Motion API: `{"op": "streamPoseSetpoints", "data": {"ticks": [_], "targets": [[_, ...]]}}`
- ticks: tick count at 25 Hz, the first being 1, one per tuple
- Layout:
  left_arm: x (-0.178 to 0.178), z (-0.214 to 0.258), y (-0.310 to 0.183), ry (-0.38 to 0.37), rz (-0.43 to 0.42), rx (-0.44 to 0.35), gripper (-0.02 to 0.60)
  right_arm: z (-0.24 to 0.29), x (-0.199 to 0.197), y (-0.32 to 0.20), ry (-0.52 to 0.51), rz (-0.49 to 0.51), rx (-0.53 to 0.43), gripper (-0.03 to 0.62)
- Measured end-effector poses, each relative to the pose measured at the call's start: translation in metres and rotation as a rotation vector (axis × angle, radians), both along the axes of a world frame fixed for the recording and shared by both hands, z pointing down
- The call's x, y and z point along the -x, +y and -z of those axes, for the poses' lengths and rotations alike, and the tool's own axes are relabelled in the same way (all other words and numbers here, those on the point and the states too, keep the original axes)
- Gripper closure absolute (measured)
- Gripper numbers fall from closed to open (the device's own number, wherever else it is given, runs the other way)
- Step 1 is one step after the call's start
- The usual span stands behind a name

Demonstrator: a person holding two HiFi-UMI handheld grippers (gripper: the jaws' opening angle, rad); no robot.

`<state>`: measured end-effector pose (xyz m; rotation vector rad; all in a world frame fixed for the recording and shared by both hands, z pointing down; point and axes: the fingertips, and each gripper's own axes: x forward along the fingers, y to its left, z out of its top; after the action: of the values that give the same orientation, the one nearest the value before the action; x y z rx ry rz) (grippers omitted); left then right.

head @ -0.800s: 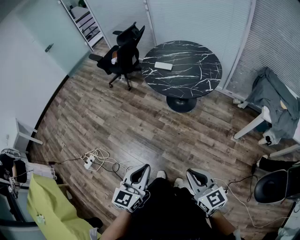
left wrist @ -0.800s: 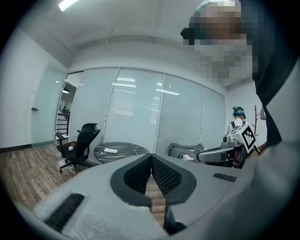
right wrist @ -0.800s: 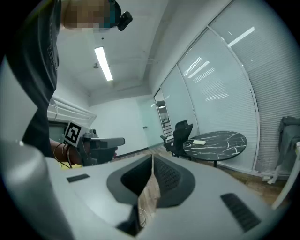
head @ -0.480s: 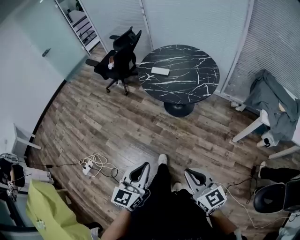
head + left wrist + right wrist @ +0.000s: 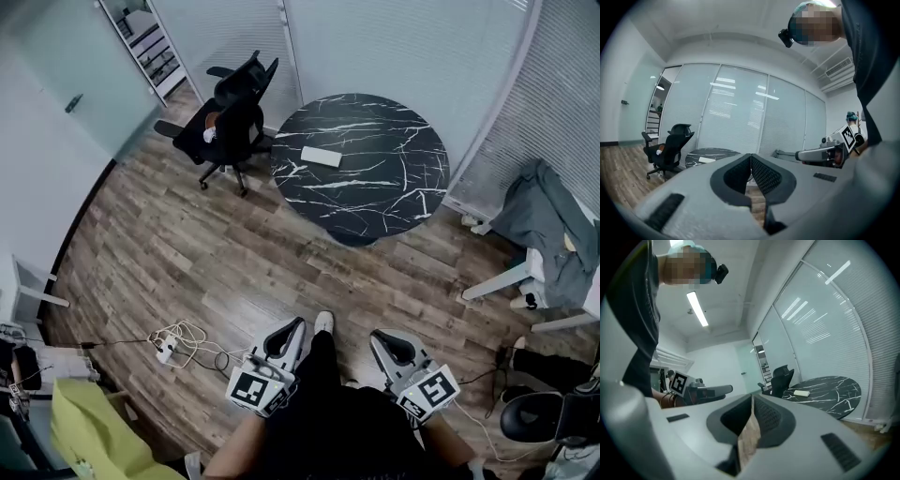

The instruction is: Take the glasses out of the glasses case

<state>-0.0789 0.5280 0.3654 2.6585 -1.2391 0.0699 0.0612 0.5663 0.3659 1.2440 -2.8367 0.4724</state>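
— Left tongs (image 5: 296,326) and right tongs (image 5: 378,339): how do they stand?
— Both closed, empty, low in frame.
— And the glasses case (image 5: 321,157)?
— Flat on the round bench (image 5: 394,183), upper middle, well apart from them

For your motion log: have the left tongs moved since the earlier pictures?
Yes: the left tongs went forward toward the table; the power strip dropped back beside them.

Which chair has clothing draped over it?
The white chair at the head view's right edge, under a grey garment; the black office chair beside the round marble-patterned table has a bare backrest.
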Motion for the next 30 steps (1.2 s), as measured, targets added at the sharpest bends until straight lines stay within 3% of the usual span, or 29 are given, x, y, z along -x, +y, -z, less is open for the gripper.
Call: {"op": "streamPoseSetpoints", "data": {"ticks": [7,15,19,30], "targets": [[0.016,-0.003,-0.102,0.000,-0.050,0.069,0.561,-0.005,0.020,-0.107,-0.024,-0.028,0.069,0.557],[0.030,-0.017,-0.188,0.000,-0.089,0.119,0.561,-0.014,0.039,-0.193,-0.015,-0.067,0.120,0.556],[0.029,-0.022,-0.216,-0.007,-0.128,0.100,0.561,-0.015,0.036,-0.219,-0.003,-0.097,0.128,0.556],[0.019,-0.024,-0.260,-0.010,-0.139,0.117,0.561,-0.028,0.025,-0.260,0.032,-0.098,0.150,0.556]]}}
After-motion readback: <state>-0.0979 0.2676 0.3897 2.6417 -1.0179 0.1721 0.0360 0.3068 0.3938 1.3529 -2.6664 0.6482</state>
